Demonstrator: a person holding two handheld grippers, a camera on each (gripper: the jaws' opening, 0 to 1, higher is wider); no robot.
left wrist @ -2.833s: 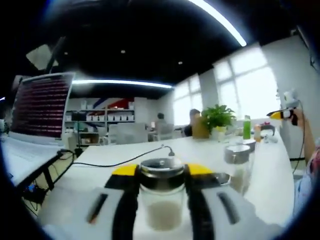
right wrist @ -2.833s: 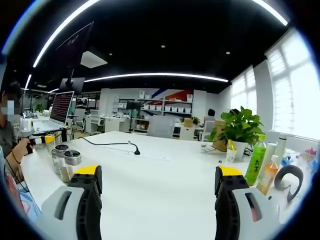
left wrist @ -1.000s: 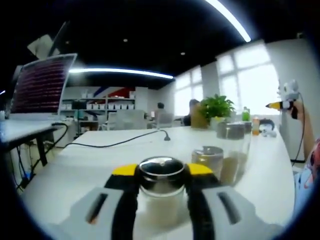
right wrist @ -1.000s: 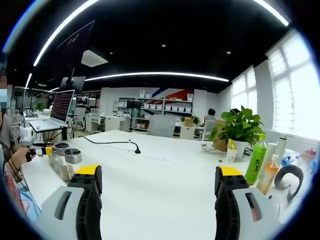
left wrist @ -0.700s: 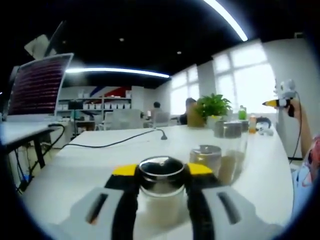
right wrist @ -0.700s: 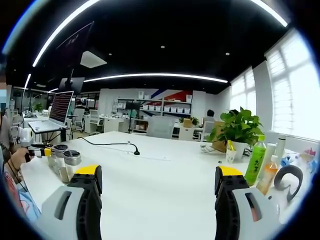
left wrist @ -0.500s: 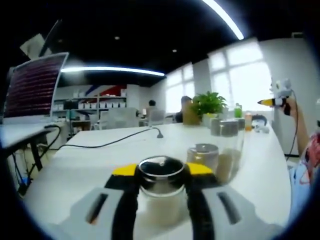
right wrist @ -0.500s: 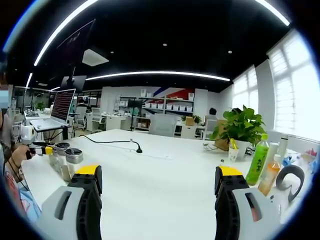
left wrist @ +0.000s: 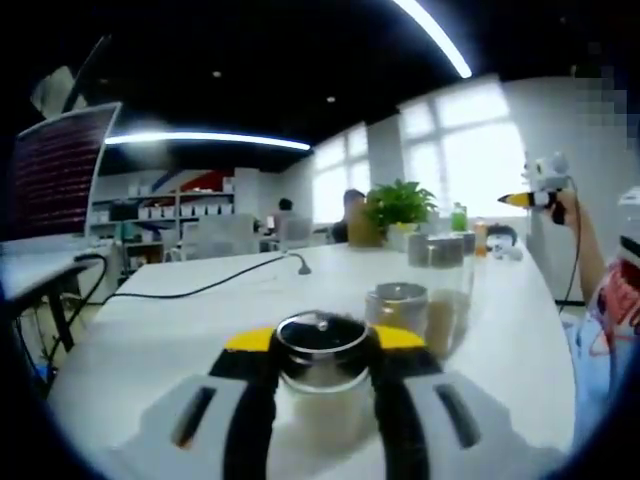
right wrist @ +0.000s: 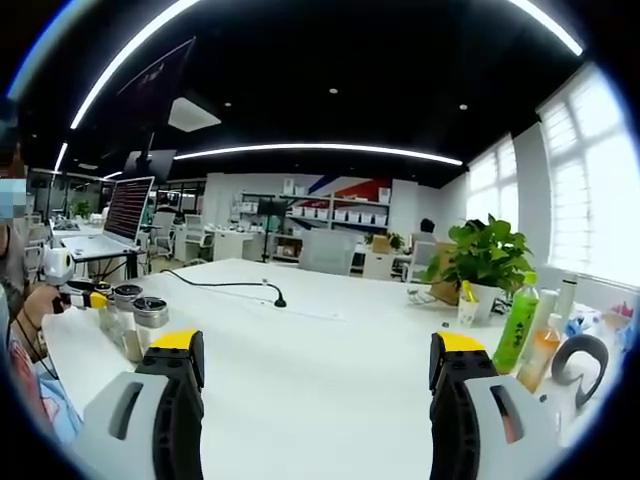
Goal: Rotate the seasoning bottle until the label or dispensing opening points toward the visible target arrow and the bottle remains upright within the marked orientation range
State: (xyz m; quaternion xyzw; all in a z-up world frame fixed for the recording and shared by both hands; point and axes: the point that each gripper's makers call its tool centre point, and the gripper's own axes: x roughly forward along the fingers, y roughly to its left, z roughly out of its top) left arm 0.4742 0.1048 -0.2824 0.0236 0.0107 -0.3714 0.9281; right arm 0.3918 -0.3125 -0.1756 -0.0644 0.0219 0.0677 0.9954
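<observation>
Ideally the left gripper, pinching the seasoning bottle at lower centre, twists it slowly and level, while the right gripper idles spread wide.

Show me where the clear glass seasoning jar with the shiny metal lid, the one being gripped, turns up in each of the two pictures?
Left gripper view: the clear glass seasoning jar with a metal lid sits bottom centre, clamped between the left gripper jaws.
Right gripper view: far left, among a cluster of jars by the person's hand; which one is gripped cannot be told.
Shared landmark: the green potted plant.
</observation>
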